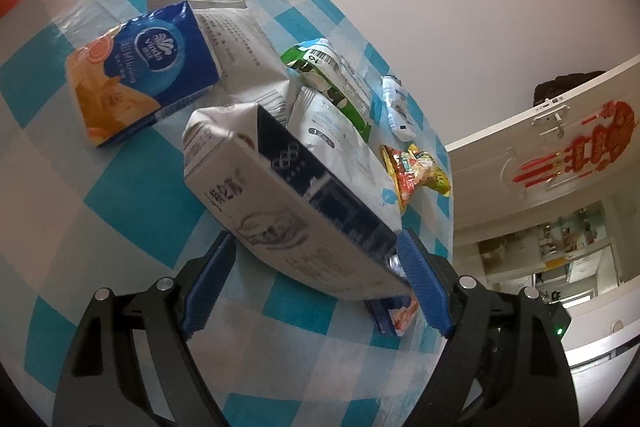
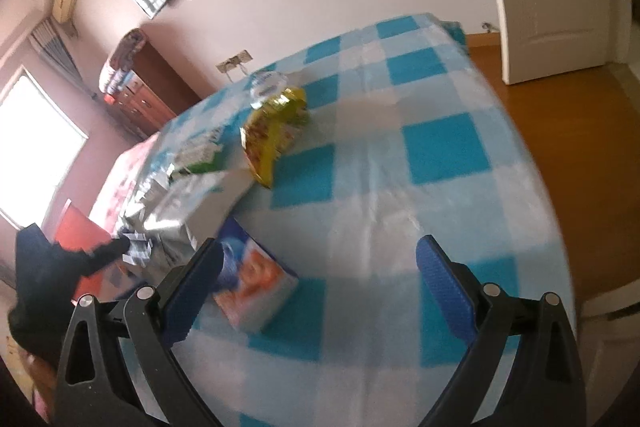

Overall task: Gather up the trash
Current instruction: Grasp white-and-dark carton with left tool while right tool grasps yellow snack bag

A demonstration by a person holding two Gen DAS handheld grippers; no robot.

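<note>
The left gripper (image 1: 320,283) holds a milk carton (image 1: 288,207) between its blue pads (image 1: 424,287), lifted clear of the checked cloth (image 1: 132,199). The carton runs forward and to the left of the jaws, tilted. Only the left view shows this grip; in the right view the left gripper (image 2: 120,247) appears only as a dark shape far left, its jaws blurred.

The right gripper (image 2: 320,287) is spread wide with nothing between the pads; bare cloth (image 2: 380,219) lies ahead of it. A small orange-and-blue pack (image 2: 256,287) lies flat just inside its left finger (image 2: 192,291). In the left view the same pack (image 1: 396,311) is mostly hidden beneath the carton, beside the right pad.

Ahead of the left jaws: a tissue pack (image 1: 140,75) forward left, a white bag (image 1: 340,139) directly behind the carton, a green wrapper (image 1: 328,79) beyond it, a small bottle (image 1: 396,107) and a yellow snack bag (image 1: 412,171) forward right. The carton blocks much of the white bag.

The right view shows the snack bag (image 2: 272,131) well ahead, the bottle (image 2: 268,83) just behind it, and the green wrapper (image 2: 200,155) forward left
</note>
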